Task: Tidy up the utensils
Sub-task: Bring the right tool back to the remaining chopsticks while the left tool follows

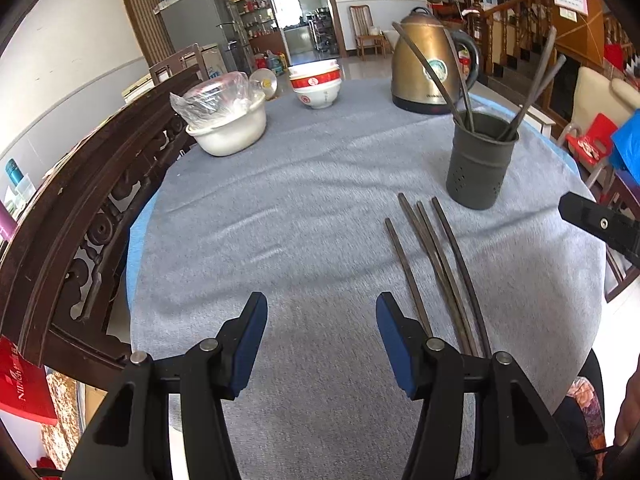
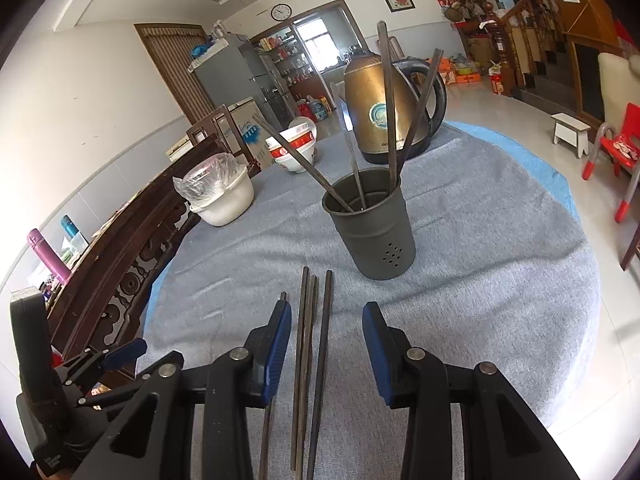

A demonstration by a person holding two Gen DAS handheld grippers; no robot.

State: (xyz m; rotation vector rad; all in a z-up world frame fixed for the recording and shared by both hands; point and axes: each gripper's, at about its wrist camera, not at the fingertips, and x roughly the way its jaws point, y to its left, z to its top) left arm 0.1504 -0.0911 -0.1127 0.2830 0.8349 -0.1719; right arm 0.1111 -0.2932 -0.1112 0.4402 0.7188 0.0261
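Several dark chopsticks [image 1: 436, 268] lie side by side on the grey tablecloth [image 1: 280, 220]; they also show in the right wrist view [image 2: 308, 340]. A dark holder cup [image 1: 480, 164] with several chopsticks standing in it sits beyond them, also in the right wrist view [image 2: 370, 228]. My left gripper [image 1: 322, 312] is open and empty, just left of the loose chopsticks. My right gripper [image 2: 326, 320] is open, its jaws straddling the loose chopsticks from above; part of it shows at the right edge of the left wrist view [image 1: 596, 224].
A gold kettle [image 1: 428, 68], stacked red-and-white bowls [image 1: 316, 84] and a white bowl with plastic wrap [image 1: 228, 120] stand at the table's far side. A carved wooden chair back [image 1: 80, 220] lines the left edge. A red chair [image 2: 616, 148] stands on the floor to the right.
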